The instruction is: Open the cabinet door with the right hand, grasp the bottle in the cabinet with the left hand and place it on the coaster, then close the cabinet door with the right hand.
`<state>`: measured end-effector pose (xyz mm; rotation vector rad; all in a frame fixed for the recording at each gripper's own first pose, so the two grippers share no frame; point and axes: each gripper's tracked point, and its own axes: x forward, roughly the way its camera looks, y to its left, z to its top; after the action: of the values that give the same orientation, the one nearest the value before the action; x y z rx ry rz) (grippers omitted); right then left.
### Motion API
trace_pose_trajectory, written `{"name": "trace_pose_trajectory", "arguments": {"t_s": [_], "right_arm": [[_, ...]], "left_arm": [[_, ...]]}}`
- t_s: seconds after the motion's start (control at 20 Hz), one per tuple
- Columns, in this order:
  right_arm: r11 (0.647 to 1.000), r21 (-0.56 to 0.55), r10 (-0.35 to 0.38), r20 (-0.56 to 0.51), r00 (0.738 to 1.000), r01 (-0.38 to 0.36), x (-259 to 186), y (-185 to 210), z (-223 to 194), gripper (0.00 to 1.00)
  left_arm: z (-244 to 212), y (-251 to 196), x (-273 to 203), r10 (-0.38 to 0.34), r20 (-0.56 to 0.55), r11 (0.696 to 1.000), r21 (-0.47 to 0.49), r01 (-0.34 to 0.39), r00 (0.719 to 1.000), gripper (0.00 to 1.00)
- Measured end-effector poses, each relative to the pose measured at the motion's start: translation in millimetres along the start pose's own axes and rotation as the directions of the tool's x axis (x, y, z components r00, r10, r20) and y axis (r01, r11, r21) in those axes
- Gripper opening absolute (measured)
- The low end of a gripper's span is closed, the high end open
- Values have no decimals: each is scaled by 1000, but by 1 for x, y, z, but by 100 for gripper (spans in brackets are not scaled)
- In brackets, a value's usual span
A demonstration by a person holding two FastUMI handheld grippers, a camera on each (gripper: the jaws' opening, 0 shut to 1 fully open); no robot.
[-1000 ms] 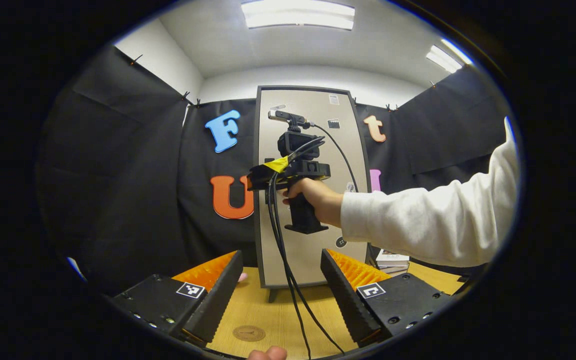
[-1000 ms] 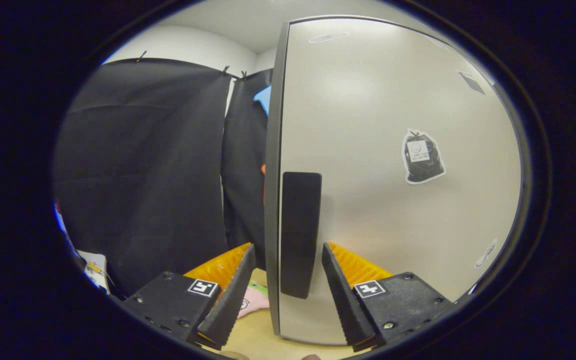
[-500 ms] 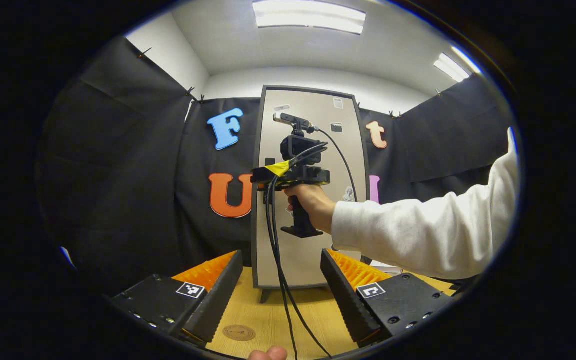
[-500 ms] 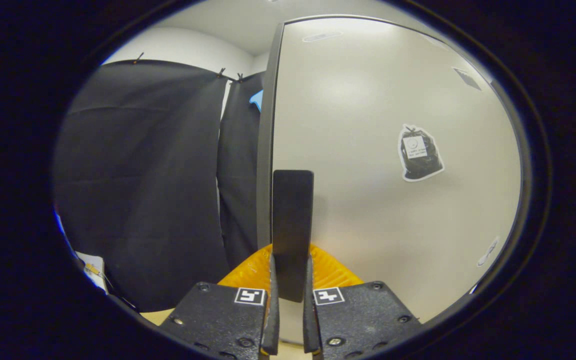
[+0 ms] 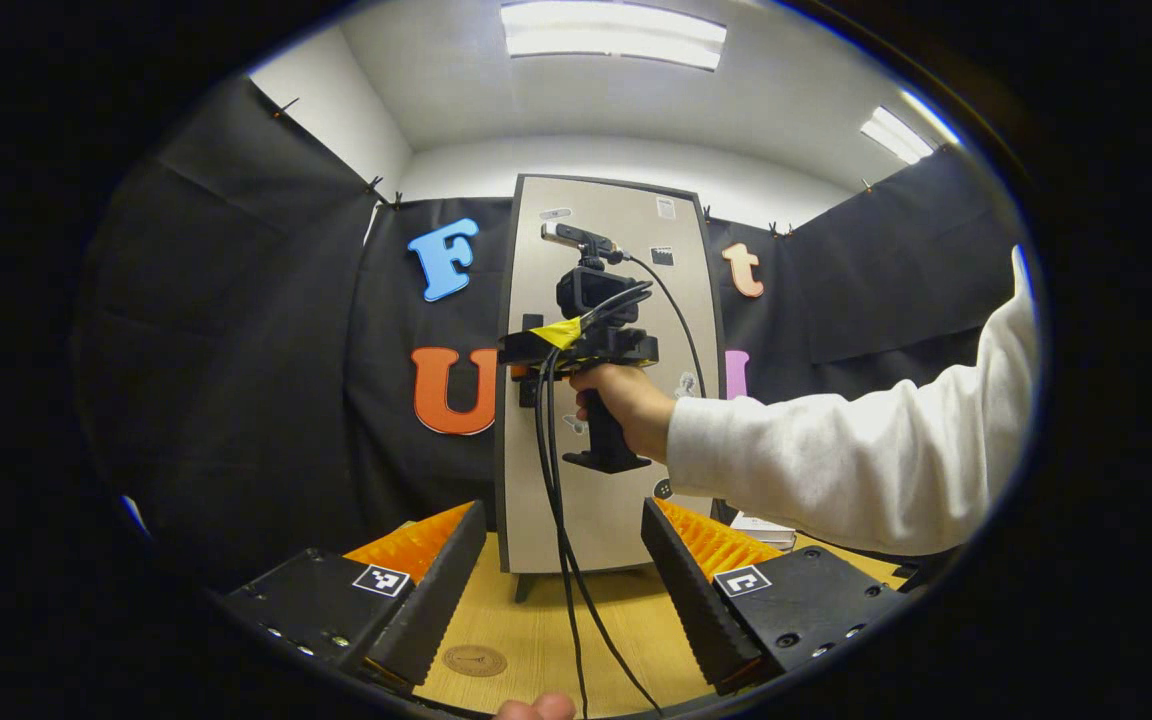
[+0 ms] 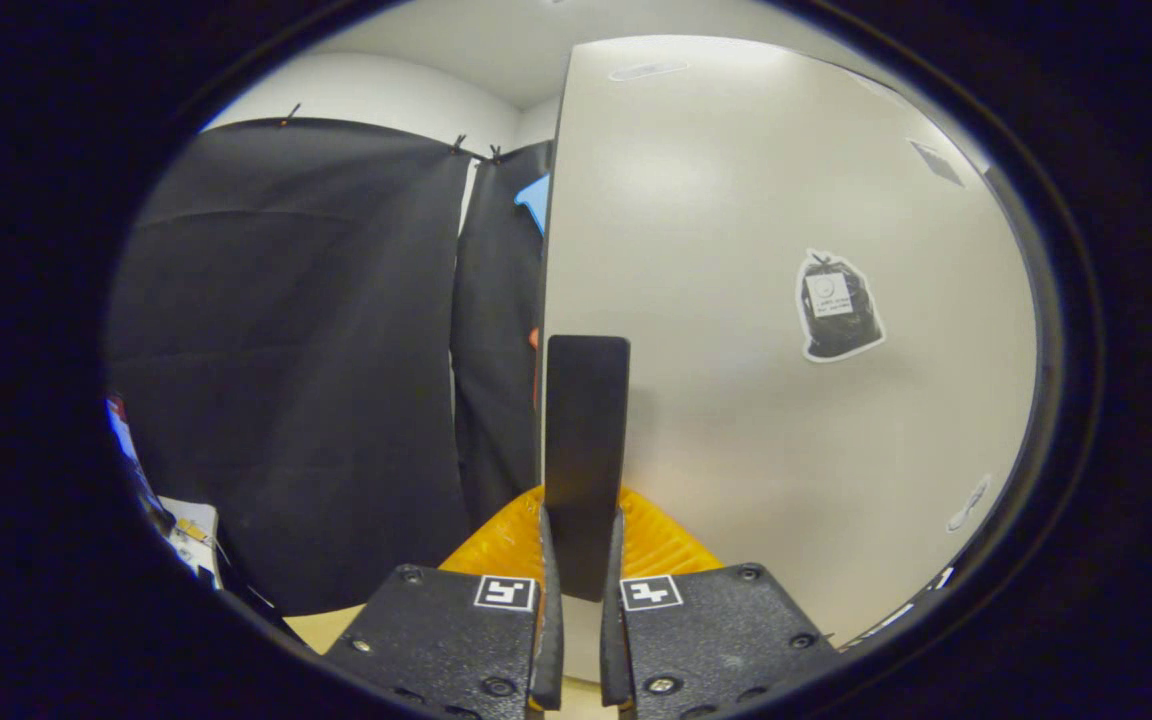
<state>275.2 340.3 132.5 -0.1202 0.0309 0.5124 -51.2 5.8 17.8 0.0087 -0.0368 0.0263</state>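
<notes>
left gripper (image 5: 561, 585) hovering open over the surface (image 5: 536, 640)
a sleeved hand (image 5: 626, 405) is holding the right gripper (image 5: 536, 350) against the cabinet door (image 5: 606, 500).

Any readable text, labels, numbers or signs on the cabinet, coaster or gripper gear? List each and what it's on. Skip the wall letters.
No text can be read.
Bag-shaped sticker on the cabinet door: print too small to read.
Small stickers at the door's top: too small.
Coaster emblem: too small.
Door handle: bare.
Square coded markers: patterns, no words.
</notes>
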Motion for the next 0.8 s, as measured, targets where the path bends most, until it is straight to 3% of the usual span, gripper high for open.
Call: {"name": "trace_pose_trajectory", "arguments": {"t_s": [0.8], "right_arm": [[995,-30,92,51,994,-91,-117,4,-2,18]], "left_arm": [[-11,-6,-28,-16,-32,1000,12,16,999,95]]}}
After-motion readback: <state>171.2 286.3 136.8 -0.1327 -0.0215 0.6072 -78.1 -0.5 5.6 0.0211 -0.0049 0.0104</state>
